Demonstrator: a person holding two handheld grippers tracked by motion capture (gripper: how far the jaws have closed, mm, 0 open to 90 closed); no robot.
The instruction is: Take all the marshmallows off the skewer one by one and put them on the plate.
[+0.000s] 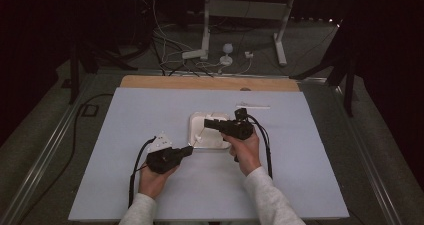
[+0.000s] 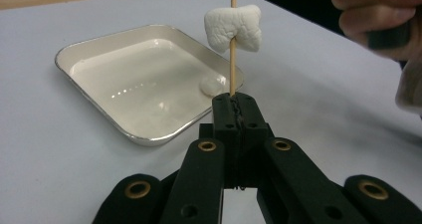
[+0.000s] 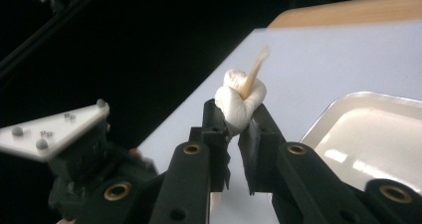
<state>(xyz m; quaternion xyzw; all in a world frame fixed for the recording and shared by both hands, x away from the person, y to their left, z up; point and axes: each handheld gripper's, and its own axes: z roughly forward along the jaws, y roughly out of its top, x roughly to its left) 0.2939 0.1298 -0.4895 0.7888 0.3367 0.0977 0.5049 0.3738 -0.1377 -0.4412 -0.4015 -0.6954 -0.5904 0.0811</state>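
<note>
A person seated at the near edge of a pale blue-grey table [image 1: 150,110] works two black, hard-plastic grippers over a shallow white tray [image 2: 99,50]. The left gripper [image 2: 234,102] has its jaws fully closed, pinching the lower end of a thin, straight wooden skewer [image 2: 232,64]. In the left gripper view the skewer stands upright, its long axis running straight up from the jaw tips and out past the top of the frame. A white marshmallow [image 2: 234,27], soft, puffy and creased, sits threaded on the stick well above the jaws.

The right gripper [image 3: 239,117] has its jaws drawn narrow on that marshmallow, the pads pressing in from both sides so that the soft body bulges and folds between them. In the right gripper view the pale tip of the skewer, blurred, pokes out of the marshmallow's top, slanting up and to the right.

The tray is square with rounded corners, a glossy cream inside and a thin metallic rim; it lies near the middle of the table, just beyond the grippers. A second small white lump [image 2: 211,86] rests in it by the corner nearest the left gripper. A bare wooden strip [image 1: 210,82] runs along the table's far edge.
</note>
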